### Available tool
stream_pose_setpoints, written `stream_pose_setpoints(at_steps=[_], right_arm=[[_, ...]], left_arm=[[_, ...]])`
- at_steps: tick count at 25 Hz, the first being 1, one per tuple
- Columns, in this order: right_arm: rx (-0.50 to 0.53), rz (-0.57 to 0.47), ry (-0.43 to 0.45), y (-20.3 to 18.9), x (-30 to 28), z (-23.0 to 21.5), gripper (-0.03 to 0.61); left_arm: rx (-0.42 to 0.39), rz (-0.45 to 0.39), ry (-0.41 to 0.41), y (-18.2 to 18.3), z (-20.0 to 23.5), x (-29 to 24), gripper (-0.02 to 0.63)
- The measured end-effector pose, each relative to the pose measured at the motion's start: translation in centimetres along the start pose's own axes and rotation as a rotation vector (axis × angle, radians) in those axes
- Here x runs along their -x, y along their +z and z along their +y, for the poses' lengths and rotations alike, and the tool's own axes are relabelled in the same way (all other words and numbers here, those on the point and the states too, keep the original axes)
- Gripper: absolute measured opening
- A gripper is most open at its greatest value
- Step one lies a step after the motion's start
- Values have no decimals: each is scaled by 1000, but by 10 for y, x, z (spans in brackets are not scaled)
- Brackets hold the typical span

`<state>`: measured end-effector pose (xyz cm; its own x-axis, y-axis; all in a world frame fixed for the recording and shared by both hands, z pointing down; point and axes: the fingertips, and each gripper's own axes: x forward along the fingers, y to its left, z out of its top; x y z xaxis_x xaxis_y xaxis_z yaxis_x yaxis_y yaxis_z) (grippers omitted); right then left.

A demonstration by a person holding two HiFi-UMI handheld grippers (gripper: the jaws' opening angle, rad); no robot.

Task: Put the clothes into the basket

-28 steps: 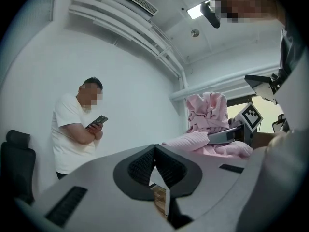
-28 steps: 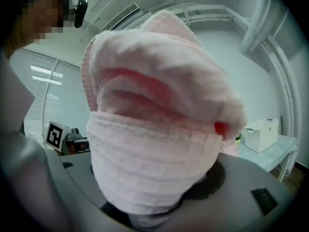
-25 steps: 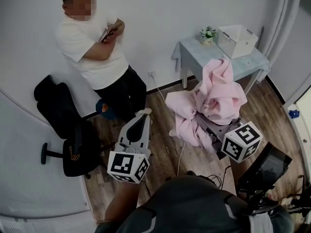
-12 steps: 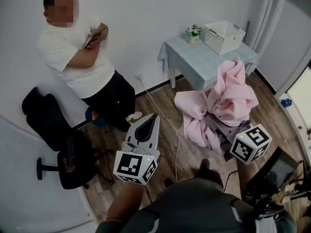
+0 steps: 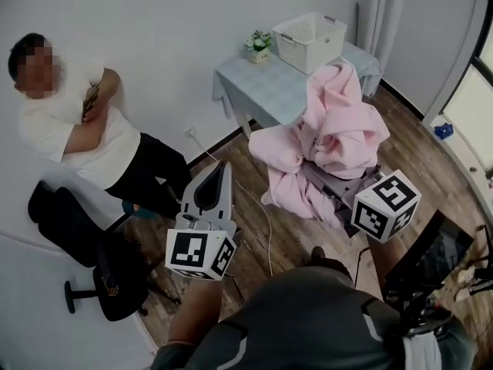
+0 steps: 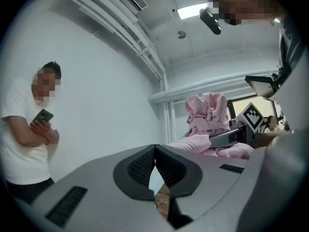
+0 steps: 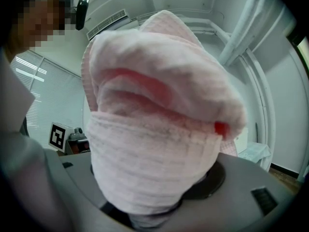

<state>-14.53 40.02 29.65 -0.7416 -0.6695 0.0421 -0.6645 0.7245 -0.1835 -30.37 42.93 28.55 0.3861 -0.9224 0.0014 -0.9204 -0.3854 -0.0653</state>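
Observation:
A bundle of pink clothes (image 5: 339, 133) hangs in the air in front of the table, and my right gripper (image 5: 323, 182) is shut on it from below. In the right gripper view the pink clothes (image 7: 159, 129) fill the picture and cover the right gripper (image 7: 154, 199) at its jaws. The white basket (image 5: 312, 41) stands on a table with a light blue cloth (image 5: 262, 91), just beyond the bundle. My left gripper (image 5: 224, 165) points up at mid-left, shut with nothing in it. In the left gripper view the left gripper (image 6: 154, 148) has its pads touching at the tip.
A person in a white T-shirt (image 5: 69, 141) stands against the wall at left, holding a phone. A black office chair (image 5: 108, 284) is at lower left. A small potted plant (image 5: 258, 45) sits beside the basket. A white cable (image 5: 262, 222) runs over the wooden floor.
The pink clothes in my right gripper have come closer to the table and the basket. The view has swung, so the person now shows further left. Both grips are unchanged.

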Motion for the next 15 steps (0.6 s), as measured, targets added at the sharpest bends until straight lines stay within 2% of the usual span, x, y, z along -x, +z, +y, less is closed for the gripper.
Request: stream_pose_setpoints(at_steps=[8,15], right_arm=[[56,-9,-53,1,7,-13,327],[23,-21,3,7,36,-105,327]], left_arm=[[35,2,-45,-15,-1,-21,11],[24,57,-17,-20,-62,-99,11]])
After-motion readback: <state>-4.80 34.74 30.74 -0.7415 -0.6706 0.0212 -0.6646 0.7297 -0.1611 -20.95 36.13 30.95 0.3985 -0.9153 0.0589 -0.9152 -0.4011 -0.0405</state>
